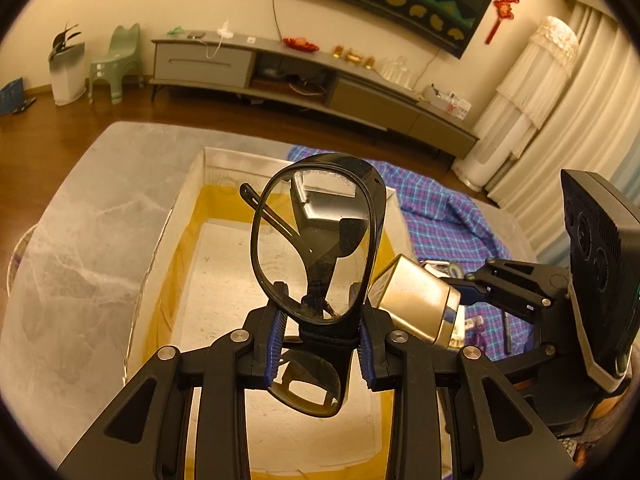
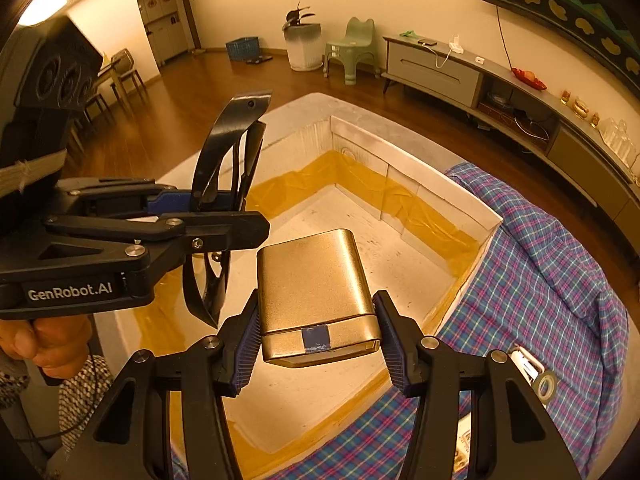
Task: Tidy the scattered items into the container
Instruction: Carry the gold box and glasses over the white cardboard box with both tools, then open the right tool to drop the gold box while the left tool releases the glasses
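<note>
Glasses (image 1: 316, 240), black-framed and folded, stand on edge between the blue pads of the left hand-held gripper (image 1: 320, 340), which is clamped on the frame near the bridge; 1 lens rises ahead of the fingertips and the other hangs below them. Directly beneath that gripper lies the box (image 1: 192, 184), white-walled with yellow tape around its inner base, its floor bare. The box sits on a grey marble bench (image 1: 80, 220).

Just right of the glasses, a gold tin (image 2: 316, 296) with a small blue patch on its near end is gripped across its width by the right hand-held gripper (image 2: 318, 344), whose jaws stand wide with both pads against the tin's sides. The tin is tilted and held above the box floor. In the right wrist view the left gripper appears at the left, level with the tin, with a hand (image 2: 48, 340) on its handle.

Right of both grippers, a plaid cloth (image 2: 540, 280) drapes over the bench beside the box's right wall, with a roll of tape (image 2: 546, 386) lying on it.
</note>
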{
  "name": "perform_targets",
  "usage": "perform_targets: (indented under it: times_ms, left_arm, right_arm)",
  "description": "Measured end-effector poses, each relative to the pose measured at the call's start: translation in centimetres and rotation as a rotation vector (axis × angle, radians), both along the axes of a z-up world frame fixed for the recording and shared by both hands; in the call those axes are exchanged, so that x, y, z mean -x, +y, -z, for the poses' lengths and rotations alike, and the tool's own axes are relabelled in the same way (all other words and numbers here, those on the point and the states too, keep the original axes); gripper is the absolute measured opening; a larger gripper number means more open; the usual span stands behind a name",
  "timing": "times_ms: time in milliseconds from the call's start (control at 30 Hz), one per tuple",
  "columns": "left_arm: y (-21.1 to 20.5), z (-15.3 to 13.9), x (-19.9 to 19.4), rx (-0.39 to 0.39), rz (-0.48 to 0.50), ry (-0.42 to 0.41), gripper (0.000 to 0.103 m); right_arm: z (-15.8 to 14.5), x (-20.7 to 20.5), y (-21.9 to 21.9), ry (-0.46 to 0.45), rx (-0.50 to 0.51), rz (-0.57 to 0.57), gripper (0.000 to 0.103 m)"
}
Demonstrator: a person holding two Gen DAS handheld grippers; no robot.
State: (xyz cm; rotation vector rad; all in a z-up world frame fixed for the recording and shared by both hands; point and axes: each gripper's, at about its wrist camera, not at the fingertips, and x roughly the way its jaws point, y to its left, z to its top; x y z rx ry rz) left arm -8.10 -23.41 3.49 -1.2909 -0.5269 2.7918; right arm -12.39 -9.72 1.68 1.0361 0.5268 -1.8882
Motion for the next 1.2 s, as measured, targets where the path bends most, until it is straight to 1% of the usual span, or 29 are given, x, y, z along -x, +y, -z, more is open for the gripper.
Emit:
perform_targets:
  times_ms: [400,633,1067,1200]
  left_arm:
    - [0.5,1.3,3.5,0.073,0.004,-0.084,0.032]
    - [0.2,2.8,5.2,0.084,-0.01,-0.138,0.032]
    - [-1.2,5.9,8.1,0.095,-0.033,-0.254,0.032]
    - [-1.5,6.8,8.8,0.09,-0.04,-0.283,0.032]
  right_arm:
    - [0.9,1.4,-1.8,0.035,-0.09,-0.044,0.055]
    - [1.8,2.5,-2.8,0.042,-0.141,-0.063,0.055]
    - [4.0,4.5,-4.8,0.087,-0.288,-0.122,0.055]
    - [4.4,5.1,-5.3,0.081,-0.323,-0.135,0.055]
